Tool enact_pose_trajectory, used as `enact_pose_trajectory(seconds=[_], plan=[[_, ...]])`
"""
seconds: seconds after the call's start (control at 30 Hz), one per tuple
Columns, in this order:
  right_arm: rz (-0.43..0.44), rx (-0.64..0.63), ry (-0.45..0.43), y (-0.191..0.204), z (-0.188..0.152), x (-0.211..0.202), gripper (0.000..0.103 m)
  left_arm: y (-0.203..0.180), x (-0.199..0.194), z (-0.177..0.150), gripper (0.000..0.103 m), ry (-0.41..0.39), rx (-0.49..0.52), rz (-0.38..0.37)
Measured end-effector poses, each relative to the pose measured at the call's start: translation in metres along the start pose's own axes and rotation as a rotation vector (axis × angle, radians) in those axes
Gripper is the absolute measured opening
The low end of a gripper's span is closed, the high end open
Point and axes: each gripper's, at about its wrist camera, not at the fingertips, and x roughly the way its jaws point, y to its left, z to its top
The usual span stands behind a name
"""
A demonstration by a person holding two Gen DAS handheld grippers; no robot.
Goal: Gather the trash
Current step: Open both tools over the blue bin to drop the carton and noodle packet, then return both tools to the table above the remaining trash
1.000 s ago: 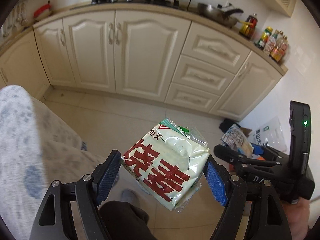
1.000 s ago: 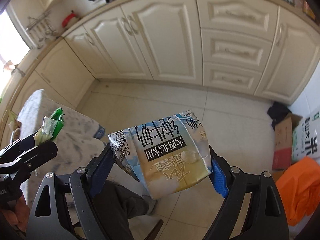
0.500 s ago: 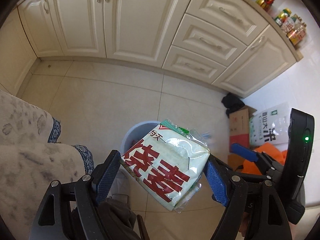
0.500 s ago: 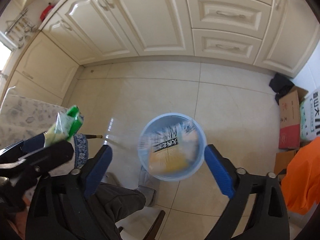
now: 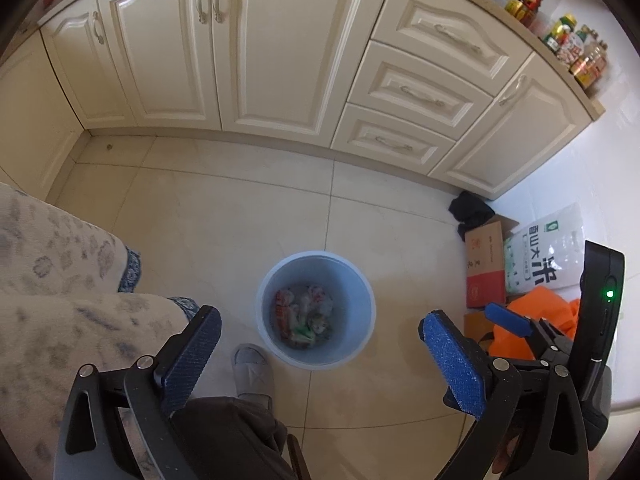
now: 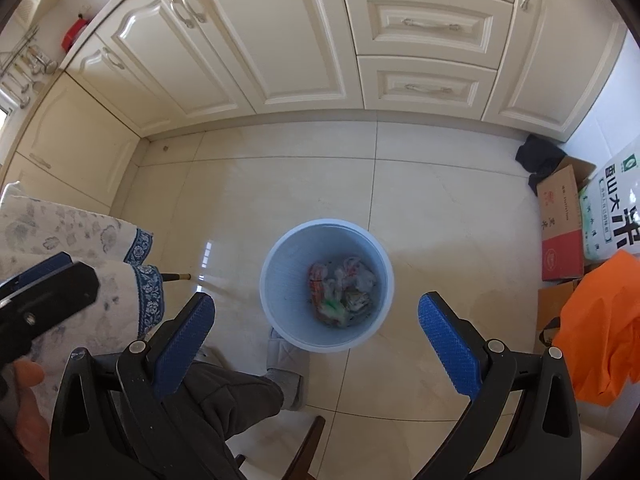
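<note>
A pale blue trash bin (image 5: 349, 280) (image 6: 288, 264) stands on the tiled floor right below both grippers. Crumpled wrappers and packets (image 5: 304, 312) (image 6: 340, 288) lie at its bottom. My left gripper (image 5: 320, 320) points down over the bin, its jaws opening with nothing between the blue pads (image 5: 188, 360). My right gripper (image 6: 316, 300) also hangs over the bin, its jaws opening and empty. Each gripper shows at the edge of the other's view: the right one's blue fingers (image 5: 508, 320) and the left one's black body (image 6: 48, 292).
A table under a floral cloth (image 5: 60, 280) (image 6: 60, 232) is at the left. The person's grey slipper (image 5: 252, 368) stands beside the bin. A cardboard box (image 6: 560, 224), a rice bag (image 5: 548, 256) and an orange bag (image 6: 600, 320) crowd the right. Cream cabinets (image 5: 280, 60) line the back.
The left gripper let go of the red-lettered packet and the right let go of the milk packet. Both packets fell into the bin and both jaws spread wide.
</note>
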Motion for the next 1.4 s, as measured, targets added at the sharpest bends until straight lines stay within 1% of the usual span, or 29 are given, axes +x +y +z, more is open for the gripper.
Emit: enact_pose_trajectory(seconds=[0.03,0.1,0.13,0.17,0.3,0.43,0.6,0.7,0.97,1.13,1.27,1.4], plan=[[0.000,-0.002,-0.004,0.002,0.000,-0.003,0.103,-0.001,-0.006,-0.003,0.100,-0.012,0.003,0.002],[0.003,-0.013,-0.016,0.008,0.000,-0.012,0.103,0.004,-0.039,-0.026,0.100,-0.047,0.005,0.004],[0.007,-0.018,-0.024,0.012,0.000,-0.017,0.103,0.003,-0.048,-0.028,0.100,-0.068,0.007,0.011],[0.012,-0.026,-0.036,0.017,0.000,-0.023,0.103,0.005,-0.064,-0.038,0.101,-0.086,0.010,0.015],[0.030,-0.056,-0.087,0.039,0.002,-0.051,0.103,0.011,-0.111,-0.062,0.101,-0.176,0.009,0.030],[0.061,-0.103,-0.160,0.070,0.003,-0.088,0.103,0.021,-0.161,-0.093,0.101,-0.275,-0.006,0.054],[0.102,-0.178,-0.239,0.114,0.001,-0.131,0.103,0.041,-0.224,-0.137,0.101,-0.389,-0.056,0.089],[0.130,-0.231,-0.281,0.143,-0.002,-0.155,0.103,0.059,-0.265,-0.178,0.102,-0.452,-0.080,0.120],[0.207,-0.375,-0.367,0.219,-0.021,-0.206,0.103,0.103,-0.345,-0.265,0.102,-0.575,-0.189,0.186],[0.271,-0.463,-0.409,0.265,-0.037,-0.231,0.103,0.126,-0.396,-0.326,0.102,-0.665,-0.260,0.257],[0.327,-0.548,-0.437,0.306,-0.055,-0.249,0.103,0.135,-0.425,-0.369,0.102,-0.729,-0.310,0.335],[0.377,-0.643,-0.452,0.348,-0.075,-0.262,0.103,0.144,-0.448,-0.413,0.102,-0.778,-0.383,0.385]])
